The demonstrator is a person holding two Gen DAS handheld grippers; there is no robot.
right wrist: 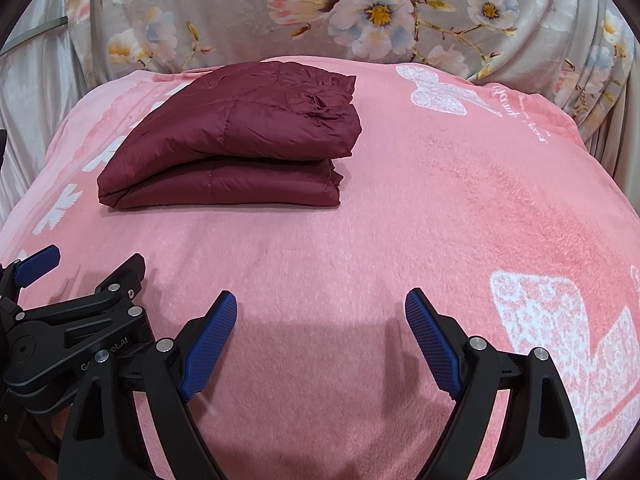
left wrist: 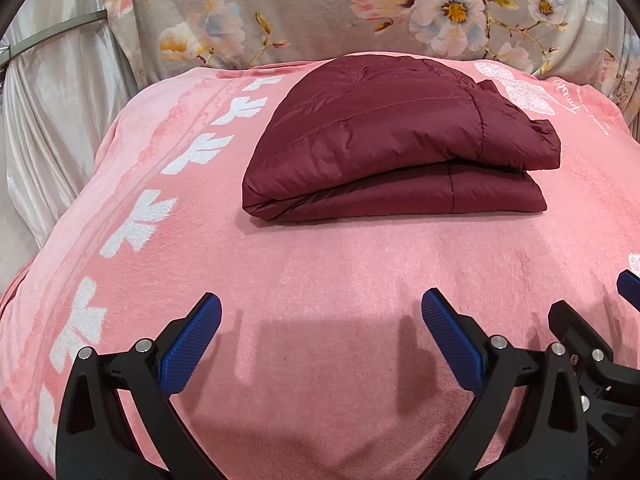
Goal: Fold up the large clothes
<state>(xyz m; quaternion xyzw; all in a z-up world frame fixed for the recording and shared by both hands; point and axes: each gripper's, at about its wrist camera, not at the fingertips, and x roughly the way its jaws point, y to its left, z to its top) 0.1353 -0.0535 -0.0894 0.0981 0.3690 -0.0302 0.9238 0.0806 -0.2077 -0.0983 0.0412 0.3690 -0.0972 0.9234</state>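
Note:
A dark red quilted jacket [left wrist: 394, 140] lies folded into a thick stack on the pink blanket [left wrist: 340, 272], toward its far side. In the right wrist view the same folded jacket [right wrist: 236, 140] sits far left of centre. My left gripper [left wrist: 322, 306] hangs open over bare blanket, well short of the jacket, with nothing between its blue pads. My right gripper [right wrist: 322, 304] is open too, over pink blanket [right wrist: 440, 208], with empty jaws. Each gripper shows at the edge of the other's view, side by side.
A grey floral cloth [left wrist: 320, 12] rises behind the blanket. Pale satin fabric [left wrist: 52, 120] drapes at the left, crossed by a thin metal rod [left wrist: 56, 32]. White butterfly prints [right wrist: 440, 94] and leaf prints [left wrist: 136, 224] mark the blanket. The blanket falls away at left and right.

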